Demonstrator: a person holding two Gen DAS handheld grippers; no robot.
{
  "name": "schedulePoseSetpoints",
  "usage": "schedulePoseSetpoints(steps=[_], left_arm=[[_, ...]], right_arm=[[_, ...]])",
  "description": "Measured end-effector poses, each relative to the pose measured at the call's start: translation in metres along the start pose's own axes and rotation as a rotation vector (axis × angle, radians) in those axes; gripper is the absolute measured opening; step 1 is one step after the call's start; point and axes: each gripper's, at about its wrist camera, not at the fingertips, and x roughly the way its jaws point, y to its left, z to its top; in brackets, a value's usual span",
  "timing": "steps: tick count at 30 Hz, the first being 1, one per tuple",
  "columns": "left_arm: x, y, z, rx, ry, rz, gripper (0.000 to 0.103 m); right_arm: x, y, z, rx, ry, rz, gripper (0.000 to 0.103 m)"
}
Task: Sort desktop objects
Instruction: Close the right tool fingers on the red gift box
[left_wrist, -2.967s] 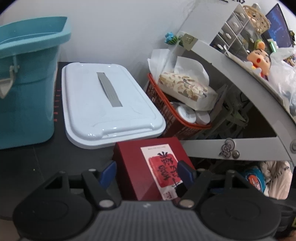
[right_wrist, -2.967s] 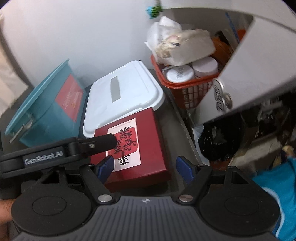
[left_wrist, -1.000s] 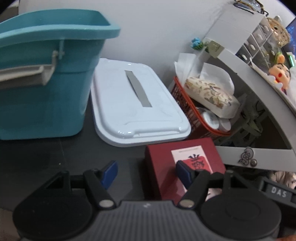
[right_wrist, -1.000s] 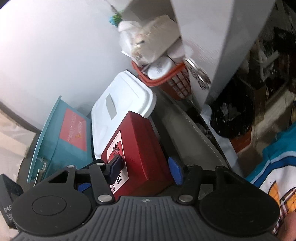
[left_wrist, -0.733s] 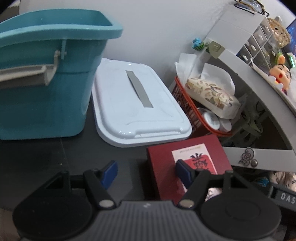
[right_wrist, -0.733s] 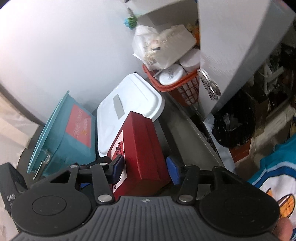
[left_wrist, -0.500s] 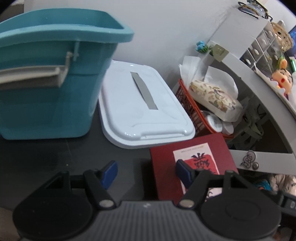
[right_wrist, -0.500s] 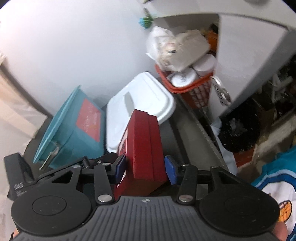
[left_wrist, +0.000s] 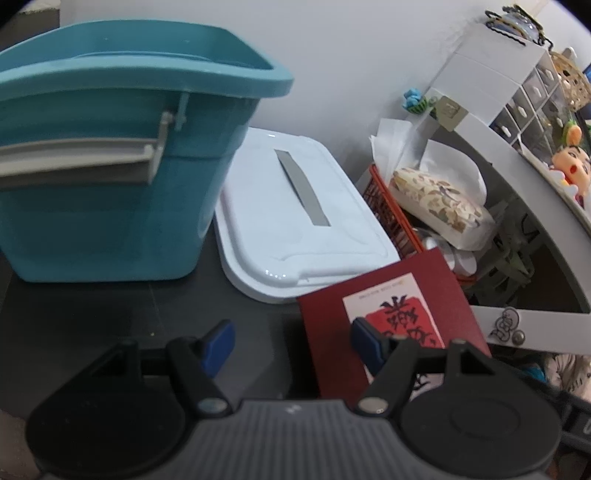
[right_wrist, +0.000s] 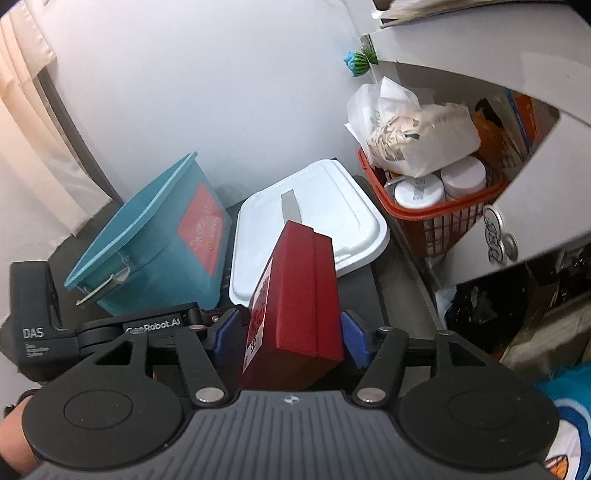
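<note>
Between the right hand-held gripper's (right_wrist: 291, 338) opening jaws, the red box (right_wrist: 295, 295) stands edgewise.

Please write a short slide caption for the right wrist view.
Right gripper, jaws opening, straddles the red box standing on edge before white lid and teal bin.

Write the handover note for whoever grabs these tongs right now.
Right tongs: jaws opening around the red box, which stands on edge between them, tilted.
Left tongs: open, empty, beside the box.
Teal bin stands left of the white lid; the orange basket is right of it.
Done: box tipped up off the black surface.
Left: put it where it belongs.
</note>
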Motion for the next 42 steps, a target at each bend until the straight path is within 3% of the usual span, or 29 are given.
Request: schedulePoseSetpoints(steps=[11,17,33,42], left_arm=[[0.001,0.004,0.001,-0.019,-0.008,0.01,0.072],[0.002,0.008,0.002,-0.03,-0.009,0.018,0.073],[0.004,0.014,0.004,-0.007,0.007,0.013,0.072],[0.005,0.01,0.002,0.001,0.012,0.003,0.071]], right_arm=[[0.007,-0.005,0.005,0.061,0.013,0.045,0.065],[0.004,0.004,0.006,0.005,-0.014,0.082,0.065],[-0.001,0.023,0.004,-0.119,-0.019,0.075,0.065],[0.009,0.02,0.004,-0.112,0.021,0.023,0.065]])
